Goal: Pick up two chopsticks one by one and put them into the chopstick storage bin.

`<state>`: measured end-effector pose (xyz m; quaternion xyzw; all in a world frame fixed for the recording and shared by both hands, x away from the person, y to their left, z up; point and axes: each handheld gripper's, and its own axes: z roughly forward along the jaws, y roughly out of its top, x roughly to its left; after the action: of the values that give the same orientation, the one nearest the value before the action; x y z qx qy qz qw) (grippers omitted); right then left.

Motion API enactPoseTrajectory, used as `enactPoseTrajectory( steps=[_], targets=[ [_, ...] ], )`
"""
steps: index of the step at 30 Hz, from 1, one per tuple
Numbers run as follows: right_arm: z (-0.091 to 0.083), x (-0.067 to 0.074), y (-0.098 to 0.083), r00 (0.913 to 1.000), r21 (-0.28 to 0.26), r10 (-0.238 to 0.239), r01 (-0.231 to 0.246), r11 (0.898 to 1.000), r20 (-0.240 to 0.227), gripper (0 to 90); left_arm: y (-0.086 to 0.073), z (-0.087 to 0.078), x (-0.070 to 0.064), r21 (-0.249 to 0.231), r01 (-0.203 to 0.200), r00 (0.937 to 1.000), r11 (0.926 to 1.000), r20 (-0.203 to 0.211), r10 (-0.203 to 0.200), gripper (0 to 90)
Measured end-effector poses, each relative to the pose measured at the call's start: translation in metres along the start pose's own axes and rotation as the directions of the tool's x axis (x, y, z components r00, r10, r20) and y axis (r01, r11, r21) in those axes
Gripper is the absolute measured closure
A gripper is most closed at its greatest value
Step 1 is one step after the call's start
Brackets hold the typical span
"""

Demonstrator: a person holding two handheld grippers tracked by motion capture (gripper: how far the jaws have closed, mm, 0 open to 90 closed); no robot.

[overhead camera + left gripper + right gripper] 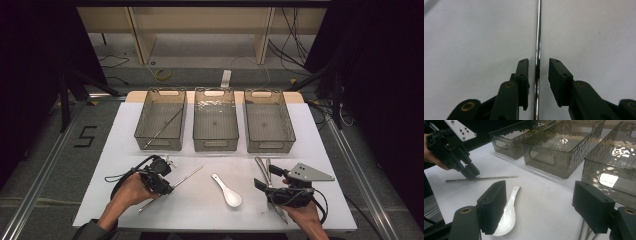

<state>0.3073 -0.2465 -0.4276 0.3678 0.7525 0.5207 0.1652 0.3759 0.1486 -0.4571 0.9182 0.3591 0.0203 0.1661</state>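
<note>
Metal rod (538,37) between jaws, on white table (474,37).

3 bins (215,125), 2 metal rods (186,176), 1 spoon (227,190), 1 tongs (263,169).

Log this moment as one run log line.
left hand-held gripper: open, jaws astride metal chopstick, pads clear | right hand-held gripper: open, above table | white spoon: untouched

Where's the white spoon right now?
In the high view the white spoon lies on the table's near half, between the two tools, in front of the middle bin, right of the metal chopstick.
</note>
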Motion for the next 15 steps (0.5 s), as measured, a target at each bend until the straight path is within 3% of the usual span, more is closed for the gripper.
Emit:
enactPoseTrajectory(
  steps=[15],
  targets=[
    [0.0008,0.0007,-0.0001,1.0,0.008,-0.006,0.006,1.0,-0.004,28.2,0.0001,0.0069,0.0007,0.03,-0.027,0.9995,0.9992,-0.014,0.027,82.9]
  ],
)
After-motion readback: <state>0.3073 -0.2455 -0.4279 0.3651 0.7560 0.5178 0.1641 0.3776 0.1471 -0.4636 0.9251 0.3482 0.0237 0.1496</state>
